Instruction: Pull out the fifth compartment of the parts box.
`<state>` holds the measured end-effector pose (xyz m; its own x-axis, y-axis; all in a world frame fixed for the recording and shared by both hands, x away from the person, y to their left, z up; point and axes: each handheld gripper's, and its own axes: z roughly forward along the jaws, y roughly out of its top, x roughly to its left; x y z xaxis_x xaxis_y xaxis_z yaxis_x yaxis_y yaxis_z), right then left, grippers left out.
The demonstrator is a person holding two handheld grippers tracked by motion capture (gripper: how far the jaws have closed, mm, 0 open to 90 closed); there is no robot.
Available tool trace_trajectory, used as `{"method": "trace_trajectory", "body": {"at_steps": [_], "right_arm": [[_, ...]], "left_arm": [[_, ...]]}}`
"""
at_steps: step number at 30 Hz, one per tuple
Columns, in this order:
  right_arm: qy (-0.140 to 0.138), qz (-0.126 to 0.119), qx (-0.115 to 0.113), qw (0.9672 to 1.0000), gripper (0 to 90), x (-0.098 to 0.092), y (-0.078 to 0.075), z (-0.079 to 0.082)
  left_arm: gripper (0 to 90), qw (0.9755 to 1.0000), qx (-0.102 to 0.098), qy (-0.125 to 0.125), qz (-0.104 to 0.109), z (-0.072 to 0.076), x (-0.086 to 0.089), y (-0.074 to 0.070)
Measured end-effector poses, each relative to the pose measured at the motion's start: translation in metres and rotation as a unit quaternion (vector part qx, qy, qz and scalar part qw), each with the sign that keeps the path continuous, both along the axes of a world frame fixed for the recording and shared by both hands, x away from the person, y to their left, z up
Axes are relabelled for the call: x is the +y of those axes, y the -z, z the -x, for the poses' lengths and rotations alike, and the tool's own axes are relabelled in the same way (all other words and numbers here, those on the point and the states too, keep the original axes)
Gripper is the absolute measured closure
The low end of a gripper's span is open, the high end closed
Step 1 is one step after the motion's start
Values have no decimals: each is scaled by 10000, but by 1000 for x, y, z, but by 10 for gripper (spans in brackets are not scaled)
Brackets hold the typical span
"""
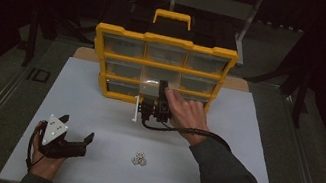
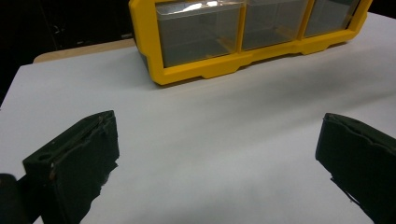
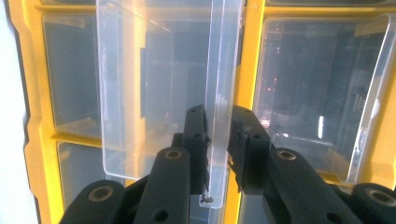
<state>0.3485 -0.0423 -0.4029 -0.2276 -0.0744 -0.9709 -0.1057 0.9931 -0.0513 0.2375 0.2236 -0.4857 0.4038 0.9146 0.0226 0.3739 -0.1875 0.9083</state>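
Your right gripper (image 3: 217,140) jaws are clamped on the front lip of the clear drawer (image 3: 159,93) in the yellow organiser (image 1: 161,68) on the desk (image 1: 94,125); thin, light, slick plastic, so grip squarely at mid-lip.

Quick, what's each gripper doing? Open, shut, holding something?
Left gripper: open, empty, over the white table.
Right gripper: shut on the front wall of a clear drawer in the yellow organizer.
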Motion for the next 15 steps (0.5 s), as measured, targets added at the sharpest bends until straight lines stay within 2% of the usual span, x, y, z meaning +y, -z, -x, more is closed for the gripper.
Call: {"method": "trace_trajectory", "body": {"at_steps": [15], "right_arm": [[-41, 15, 2, 10000, 772, -1, 0, 10]], "left_arm": [[0, 10000, 2, -7, 9, 0, 0, 0]]}}
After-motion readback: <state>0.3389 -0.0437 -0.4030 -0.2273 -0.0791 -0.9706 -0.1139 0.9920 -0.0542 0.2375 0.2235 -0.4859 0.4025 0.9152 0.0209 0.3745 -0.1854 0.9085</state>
